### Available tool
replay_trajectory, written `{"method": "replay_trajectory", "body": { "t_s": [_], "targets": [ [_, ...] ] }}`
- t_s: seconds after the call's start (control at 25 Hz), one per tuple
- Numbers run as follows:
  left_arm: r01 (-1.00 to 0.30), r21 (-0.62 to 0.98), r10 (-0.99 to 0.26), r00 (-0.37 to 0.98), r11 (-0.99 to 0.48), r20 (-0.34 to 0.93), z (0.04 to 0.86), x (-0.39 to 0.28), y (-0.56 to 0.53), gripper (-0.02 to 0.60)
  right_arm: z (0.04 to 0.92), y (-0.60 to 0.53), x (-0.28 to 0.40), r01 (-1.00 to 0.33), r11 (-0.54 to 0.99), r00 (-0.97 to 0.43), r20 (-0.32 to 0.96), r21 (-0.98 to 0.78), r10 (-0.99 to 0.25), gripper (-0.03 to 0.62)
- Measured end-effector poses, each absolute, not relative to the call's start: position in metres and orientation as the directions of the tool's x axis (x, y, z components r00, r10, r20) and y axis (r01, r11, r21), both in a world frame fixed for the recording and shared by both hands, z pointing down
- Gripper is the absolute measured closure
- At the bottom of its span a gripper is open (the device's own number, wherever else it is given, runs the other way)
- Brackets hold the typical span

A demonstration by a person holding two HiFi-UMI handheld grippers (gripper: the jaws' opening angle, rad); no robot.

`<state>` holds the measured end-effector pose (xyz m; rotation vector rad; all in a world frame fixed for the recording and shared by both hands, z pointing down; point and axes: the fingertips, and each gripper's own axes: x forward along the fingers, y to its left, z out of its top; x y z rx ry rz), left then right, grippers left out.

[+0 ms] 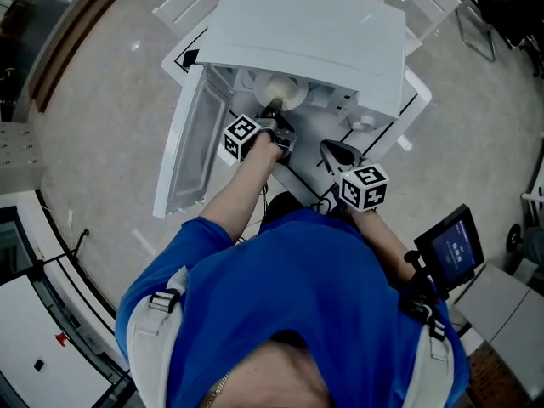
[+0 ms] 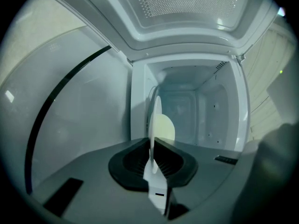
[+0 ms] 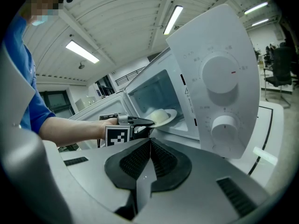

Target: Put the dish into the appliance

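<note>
Blue-shirted shoulders (image 1: pixel 289 287) of the person fill the foreground of the head view, with both forearms reaching forward from them. Right gripper (image 1: pixel 330 149), the nearer of the two, hangs in front of the appliance's control side; its own view shows the jaws pressed together with nothing between them (image 3: pixel 148 148). To the person's right a small dark screen (image 1: pixel 450 249) stands on a mount, well apart from the work. Left gripper (image 1: pixel 274 113) reaches further forward and is clenched on the rim of the dish (image 1: pixel 276 87), a white plate carrying a pale domed lump; its view shows the rim edge-on, pinched between the pads (image 2: pixel 155 120). From the right gripper view the dish (image 3: pixel 161 117) sits about level at the mouth of the cavity, just left of the control panel with its upper knob (image 3: pixel 223 73) and lower knob (image 3: pixel 225 127). The open door (image 1: pixel 191 143) swings out to the left, flanking the left forearm. Beyond the dish lies the white cavity (image 2: pixel 187 106) of the microwave (image 1: pixel 306 32), which rests on a white surface (image 1: pixel 416 100) marked with black lines, grey floor (image 1: pixel 110 100) around it.
</note>
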<state>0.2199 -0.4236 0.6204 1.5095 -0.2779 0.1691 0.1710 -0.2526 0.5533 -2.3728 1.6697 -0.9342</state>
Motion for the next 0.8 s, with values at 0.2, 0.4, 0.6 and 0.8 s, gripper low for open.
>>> {"method": "replay_trajectory", "body": {
  "t_s": [0.2,0.4,0.6,0.8],
  "targets": [
    [-0.277,0.960,-0.055,0.959,0.051,0.279,0.622,0.225,-0.427,0.555,0.551,-0.253,0.171,-0.823,-0.398,0.220,0.420,-0.404,-0.881,0.592],
    [-0.266,0.963,-0.042,0.963,0.042,0.268,0.623,0.231,-0.428,0.555,0.551,-0.253,0.173,-0.823,-0.402,0.228,0.417,-0.400,-0.880,0.592],
    [-0.270,0.962,-0.036,0.962,0.027,0.271,0.623,0.237,-0.428,0.555,0.550,-0.252,0.176,-0.822,-0.408,0.237,0.414,-0.397,-0.879,0.592],
    [-0.275,0.961,-0.035,0.961,0.009,0.276,0.622,0.239,-0.429,0.555,0.549,-0.253,0.177,-0.821,-0.412,0.241,0.415,-0.395,-0.877,0.592]
  ]
}}
